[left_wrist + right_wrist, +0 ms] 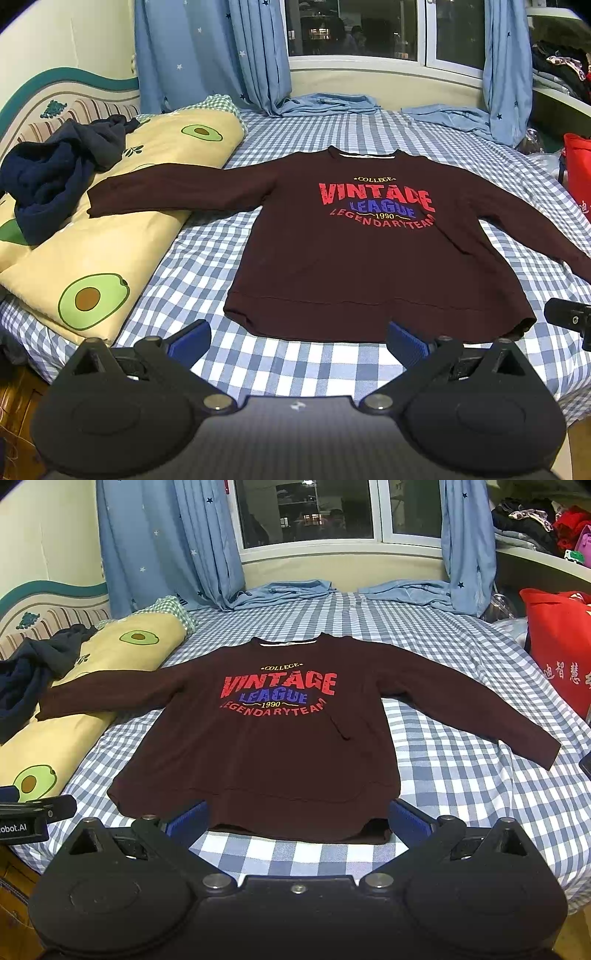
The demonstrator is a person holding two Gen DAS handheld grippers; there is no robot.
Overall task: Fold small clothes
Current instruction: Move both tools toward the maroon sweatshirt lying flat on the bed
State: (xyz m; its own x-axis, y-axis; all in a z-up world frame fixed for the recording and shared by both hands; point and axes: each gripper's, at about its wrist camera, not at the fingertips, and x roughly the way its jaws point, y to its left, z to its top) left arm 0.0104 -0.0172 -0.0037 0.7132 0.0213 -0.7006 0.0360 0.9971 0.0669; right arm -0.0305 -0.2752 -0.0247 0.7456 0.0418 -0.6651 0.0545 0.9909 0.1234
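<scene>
A dark maroon long-sleeved sweatshirt [332,258] with a red and blue "VINTAGE LEAGUE" print lies flat, front up, on the blue checked bed; it also shows in the right wrist view [258,753]. Its left sleeve [177,188] rests on the avocado quilt, its right sleeve [472,709] stretches over the sheet. My left gripper [297,341] is open and empty, just short of the hem's left part. My right gripper [297,821] is open and empty, its blue pads at either side of the hem's right part, above the fabric.
A folded yellow avocado-print quilt [110,236] lies at the left with a crumpled navy garment [51,181] on it. Blue curtains [207,55] and light blue clothes [325,103] sit at the far edge below the window. A red bag [557,646] stands at the right.
</scene>
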